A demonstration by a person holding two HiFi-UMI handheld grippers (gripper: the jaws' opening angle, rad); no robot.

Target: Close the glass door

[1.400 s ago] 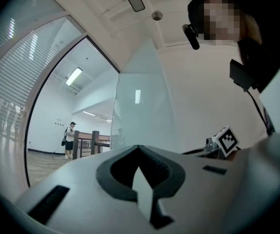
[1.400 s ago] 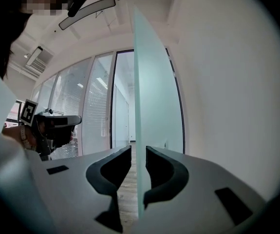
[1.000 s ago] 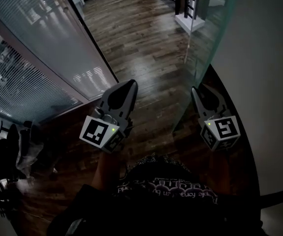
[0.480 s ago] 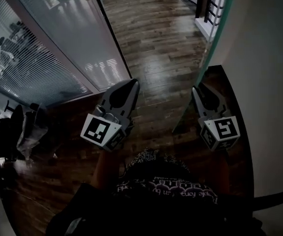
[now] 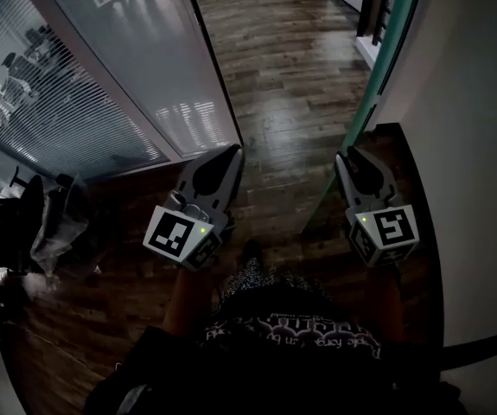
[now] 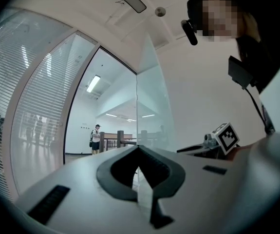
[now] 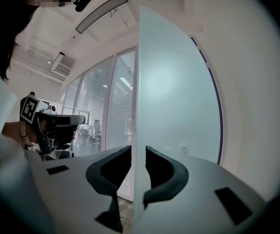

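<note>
The glass door (image 5: 365,115) stands edge-on at the right of the head view, its teal edge running up from the floor. My right gripper (image 5: 343,156) is at that edge. In the right gripper view the pane (image 7: 174,96) passes between the jaws of the right gripper (image 7: 138,152), which are shut on it, one on each side. My left gripper (image 5: 234,149) hangs over the wooden floor, left of the door and apart from it. Its jaws meet at the tips with nothing held, as the left gripper view shows (image 6: 138,148). The door (image 6: 152,106) rises just ahead there.
A frosted glass wall with blinds (image 5: 101,76) runs along the left. A white wall (image 5: 473,145) lies behind the door at the right. Dark wooden floor (image 5: 291,67) stretches ahead between them. An office chair (image 5: 15,232) stands at the left. A person (image 6: 95,138) stands far off by a railing.
In the head view the left glass wall and the floor have shifted right and nearer, and the door's edge now stands steeper. Both grippers keep their places in the picture.
</note>
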